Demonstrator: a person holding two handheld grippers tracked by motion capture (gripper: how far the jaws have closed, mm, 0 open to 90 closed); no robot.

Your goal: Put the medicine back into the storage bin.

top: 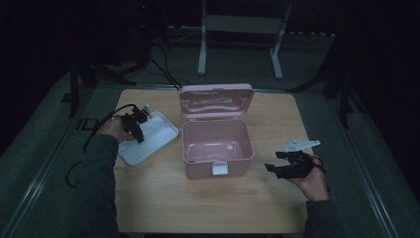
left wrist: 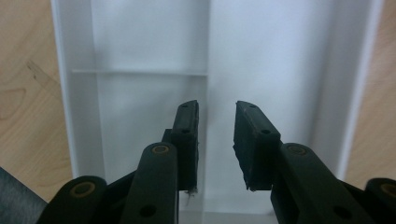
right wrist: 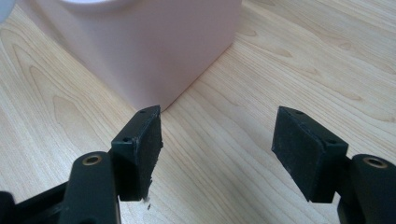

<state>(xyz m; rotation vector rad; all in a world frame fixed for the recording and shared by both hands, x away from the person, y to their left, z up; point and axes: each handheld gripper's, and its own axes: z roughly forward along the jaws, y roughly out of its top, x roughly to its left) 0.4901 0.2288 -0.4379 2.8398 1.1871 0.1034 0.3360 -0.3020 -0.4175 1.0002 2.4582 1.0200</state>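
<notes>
no readable text anywhere — tray, box, table (all unmarked).

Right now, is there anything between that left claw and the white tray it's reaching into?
Nothing visible. The left gripper hangs directly over the white tray, its jaws straddling the tray's middle divider with only a narrow gap between them. The pink box sits apart, to the tray's right.

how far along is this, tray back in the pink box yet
Done: the pink box stands open and empty, lid up. In hand: the left tongs straddle the white tray's divider wall, not yet clamped. Left: gripping the tray and, probably, setting it into the box. The right tongs wait open.
</notes>
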